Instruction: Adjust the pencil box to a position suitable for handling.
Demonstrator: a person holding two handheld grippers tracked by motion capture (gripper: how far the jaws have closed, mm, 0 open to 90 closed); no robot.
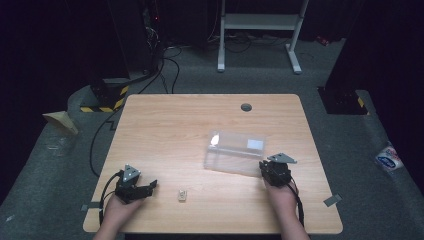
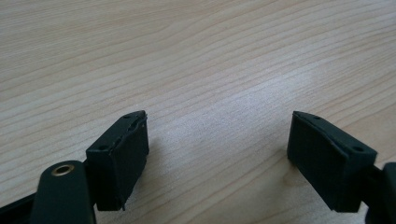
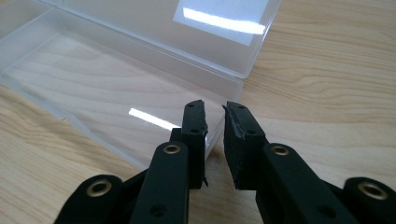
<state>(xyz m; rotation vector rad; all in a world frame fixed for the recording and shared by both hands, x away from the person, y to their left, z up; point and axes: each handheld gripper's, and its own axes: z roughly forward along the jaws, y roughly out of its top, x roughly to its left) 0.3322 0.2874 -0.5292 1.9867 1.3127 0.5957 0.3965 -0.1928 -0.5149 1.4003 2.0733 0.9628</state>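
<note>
Wood grain runs across the table [image 1: 165,125], and two hand-held tools work its near edge. In the high view the left gripper [image 1: 150,187] sits at about 7 o'clock on the tabletop, the person's hand behind it, its nose turned toward 3 o'clock. Its own view shows the jaws spread wide over bare wood, nothing between them.

Just off its tip, toward 3 o'clock, lies a small pale block [image 1: 182,195], alone on the surface and not touched by either tool.

The right gripper [image 1: 266,167] is at about 5 o'clock, pushed up against the near right corner of a clear plastic box [image 1: 235,152] whose lid lies open toward 12 o'clock. From the right gripper view the jaws are nearly together, a thin wall of the box [image 3: 140,88] at its corner standing in the narrow gap; whether both pads [image 3: 196,135] actually press it, I cannot tell.
</note>
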